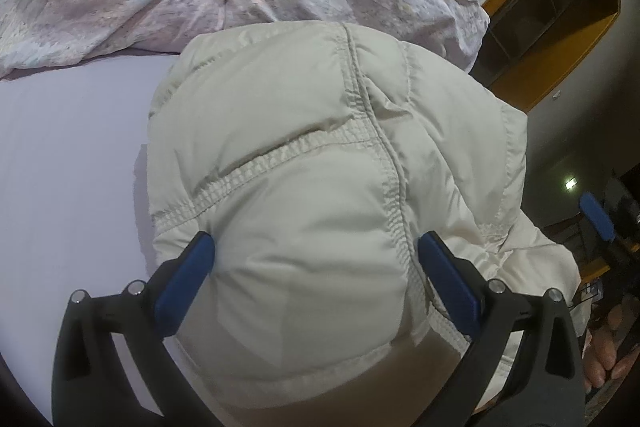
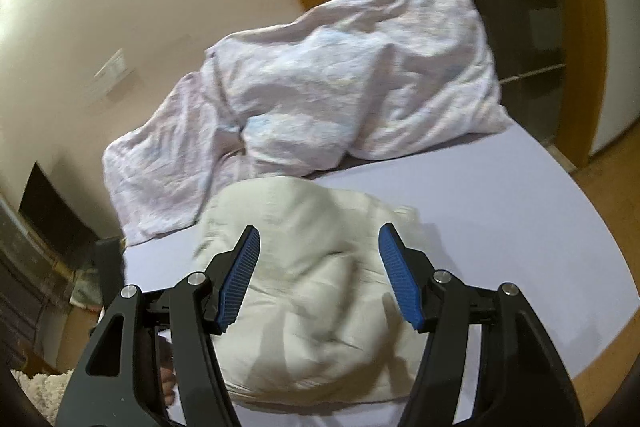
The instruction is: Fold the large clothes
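Note:
A cream quilted puffer jacket lies bunched in a thick bundle on the lilac bed sheet. My left gripper is open, its blue pads wide apart on either side of the jacket's near bulge, pressing close against it. In the right wrist view the jacket lies near the bed's front edge. My right gripper is open and empty, hovering above the jacket. The right gripper's blue pad shows at the right edge of the left wrist view.
A crumpled pastel duvet lies at the back of the bed, just beyond the jacket. A cream wall stands left, a wooden-framed doorway right. Wooden floor runs past the bed's right edge.

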